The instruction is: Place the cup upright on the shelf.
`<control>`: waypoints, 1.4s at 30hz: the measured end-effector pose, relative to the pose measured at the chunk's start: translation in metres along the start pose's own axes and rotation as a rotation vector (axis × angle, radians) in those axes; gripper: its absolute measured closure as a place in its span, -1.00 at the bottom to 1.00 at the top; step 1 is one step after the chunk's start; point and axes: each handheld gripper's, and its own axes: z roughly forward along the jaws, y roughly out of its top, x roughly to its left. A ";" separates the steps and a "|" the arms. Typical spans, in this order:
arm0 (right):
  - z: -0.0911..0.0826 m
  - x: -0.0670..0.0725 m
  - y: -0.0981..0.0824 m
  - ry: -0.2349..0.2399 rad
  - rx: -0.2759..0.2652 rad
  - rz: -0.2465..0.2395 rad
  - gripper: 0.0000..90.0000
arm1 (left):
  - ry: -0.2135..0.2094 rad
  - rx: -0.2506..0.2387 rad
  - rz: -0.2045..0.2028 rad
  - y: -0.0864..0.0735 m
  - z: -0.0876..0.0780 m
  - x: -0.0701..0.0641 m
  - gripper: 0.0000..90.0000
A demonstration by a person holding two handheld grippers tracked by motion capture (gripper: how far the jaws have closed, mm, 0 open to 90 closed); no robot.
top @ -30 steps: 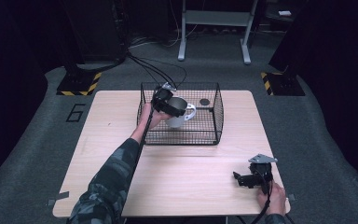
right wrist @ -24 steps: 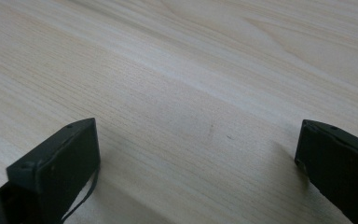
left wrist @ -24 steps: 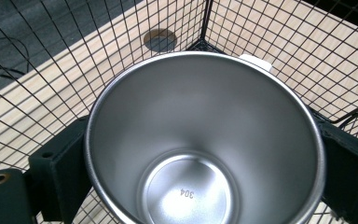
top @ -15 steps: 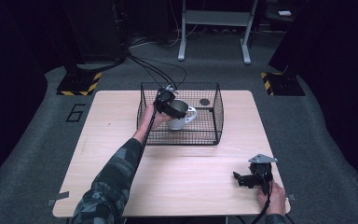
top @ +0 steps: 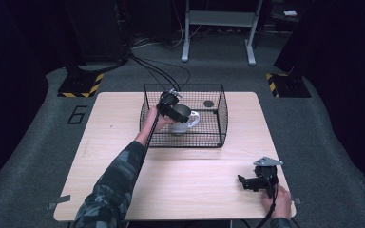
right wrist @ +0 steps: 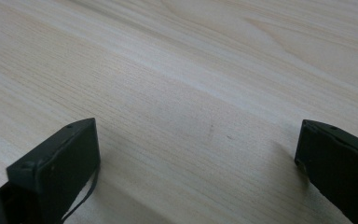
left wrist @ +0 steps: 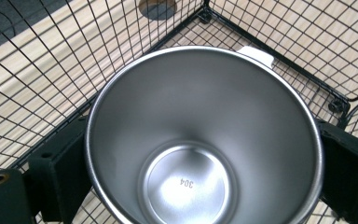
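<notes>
Inside wire basket point(top: 221, 118) | steel cup point(left wrist: 205, 140) between left gripper point(top: 171, 105) jaws, pinched | right gripper point(right wrist: 196, 163) jaws spread

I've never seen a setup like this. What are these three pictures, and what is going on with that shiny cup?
No robot here: a person holds a two-jaw tool in each hand. The high view looks down on a wooden table bearing a black wire basket. The other two pictures come from cameras riding on each tool. The left tool reaches into the basket, its jaws on either side of a steel mug with a white handle, seemingly gripping it. A dark round thing lies on the basket's floor. The right tool rests near the table's front edge, jaws apart, holding nothing.
</notes>
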 end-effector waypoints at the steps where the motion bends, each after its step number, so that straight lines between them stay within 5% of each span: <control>1: 0.000 0.000 0.000 0.001 0.001 -0.002 -1.00 | -0.001 -0.001 -0.002 0.000 0.000 0.000 -0.86; 8: 0.000 0.000 0.000 0.000 0.000 0.000 -1.00 | -0.002 0.019 0.001 -0.003 -0.003 -0.001 -0.87; 17: 0.000 0.000 0.000 0.002 0.003 -0.009 -1.00 | 0.014 -0.042 -0.001 -0.001 -0.018 -0.007 -0.95; 29: 0.000 0.000 0.000 0.003 0.004 -0.010 -1.00 | 0.018 -0.106 0.040 0.001 -0.063 -0.025 -0.94; 37: 0.000 0.000 0.000 0.003 0.003 -0.008 -1.00 | 0.001 -0.158 0.083 -0.015 -0.097 -0.044 -0.91; 42: 0.000 0.000 0.000 0.002 0.003 -0.008 -1.00 | 0.001 -0.149 0.115 -0.026 -0.113 -0.055 -0.92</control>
